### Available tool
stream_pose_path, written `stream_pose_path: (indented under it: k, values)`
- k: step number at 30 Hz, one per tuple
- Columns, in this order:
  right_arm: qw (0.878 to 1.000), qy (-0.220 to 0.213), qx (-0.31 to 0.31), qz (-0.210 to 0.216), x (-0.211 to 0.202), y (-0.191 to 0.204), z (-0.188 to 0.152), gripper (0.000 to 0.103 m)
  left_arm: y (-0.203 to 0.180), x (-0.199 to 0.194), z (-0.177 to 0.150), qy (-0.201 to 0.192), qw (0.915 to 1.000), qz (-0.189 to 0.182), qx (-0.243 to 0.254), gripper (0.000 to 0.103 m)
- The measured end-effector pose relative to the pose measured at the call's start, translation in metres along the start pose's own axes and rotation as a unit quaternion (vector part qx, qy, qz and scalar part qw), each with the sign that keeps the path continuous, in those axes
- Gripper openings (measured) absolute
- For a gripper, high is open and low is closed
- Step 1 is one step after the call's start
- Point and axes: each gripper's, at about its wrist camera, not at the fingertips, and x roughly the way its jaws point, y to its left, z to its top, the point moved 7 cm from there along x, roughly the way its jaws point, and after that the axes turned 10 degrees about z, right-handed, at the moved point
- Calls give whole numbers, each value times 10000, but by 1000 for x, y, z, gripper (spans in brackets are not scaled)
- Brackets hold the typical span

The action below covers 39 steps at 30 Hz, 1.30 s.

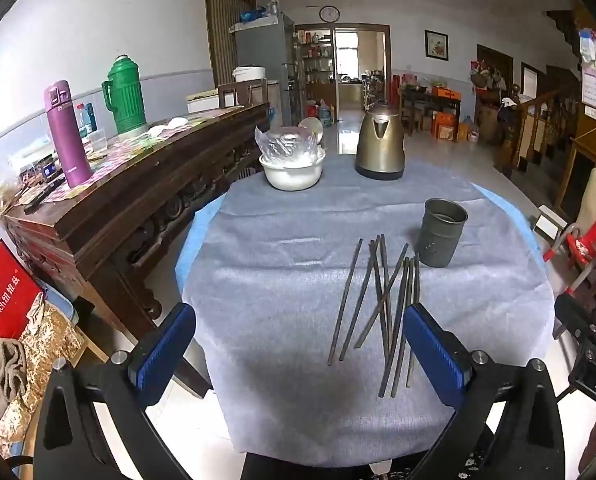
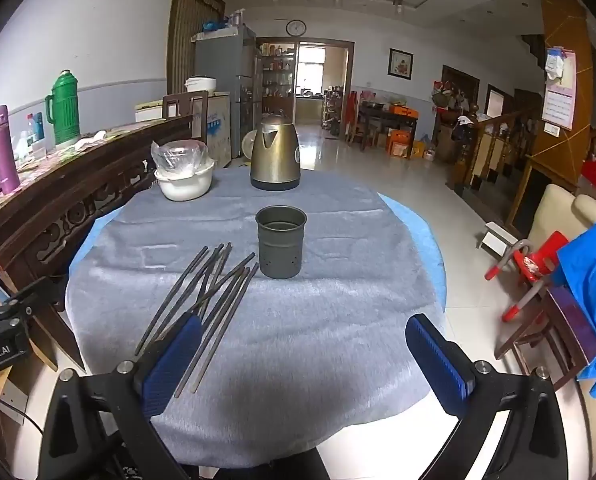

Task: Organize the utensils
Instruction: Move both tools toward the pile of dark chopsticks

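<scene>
- Left gripper (image 1: pixel 298 350): nearest the lens, jaws wide apart, nothing between the pads, hanging over the near edge of the table (image 1: pixel 278 280).
- Right gripper (image 2: pixel 303 360): also spread wide and empty, above the same grey cloth.
- Chopsticks (image 1: pixel 381 304): a loose, crossed bundle lying flat on the cloth, near ends just ahead of the left gripper's right finger.
- Cup (image 1: pixel 441 232): metal holder, upright and seemingly empty, just beyond the far tips of the chopsticks; whether it touches them I cannot tell.
- Kettle (image 1: pixel 379 148) and bowl (image 1: pixel 292 170): at the far side, well apart from the work.
- Step: by my reading nothing is picked up yet; this is the approach.
- Next: one gripper likely must come down on a chopstick, close across it, then tip it upright into the cup; crossed sticks may drag neighbours.
</scene>
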Motion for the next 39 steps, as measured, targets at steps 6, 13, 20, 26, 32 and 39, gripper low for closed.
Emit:
stream_pose_path:
  k: [6, 13, 20, 26, 32, 39]
  values:
    - [9999, -7, 139, -14, -5, 0, -2, 103, -1, -21, -14, -26, 9999, 150, 50, 103]
    - [9999, 26, 142, -33, -6, 4, -4, 103, -3, -20, -20, -38, 9998, 184, 16, 103]
    - [9999, -12, 147, -22, -7, 6, -3, 103, -5, -18, -27, 31, 9998, 173, 77, 103]
    - [9999, -86, 114, -31, -10, 9, 1, 103, -8, -22, -26, -17, 9997, 160, 160, 103]
    - [9999, -106, 107, -31, -10, 9, 1, 103, -9, -23, -25, -8, 9997, 165, 177, 103]
    - [9999, -99, 98, -26, -9, 10, 1, 103, -9, -22, -26, 14, 9997, 164, 187, 103]
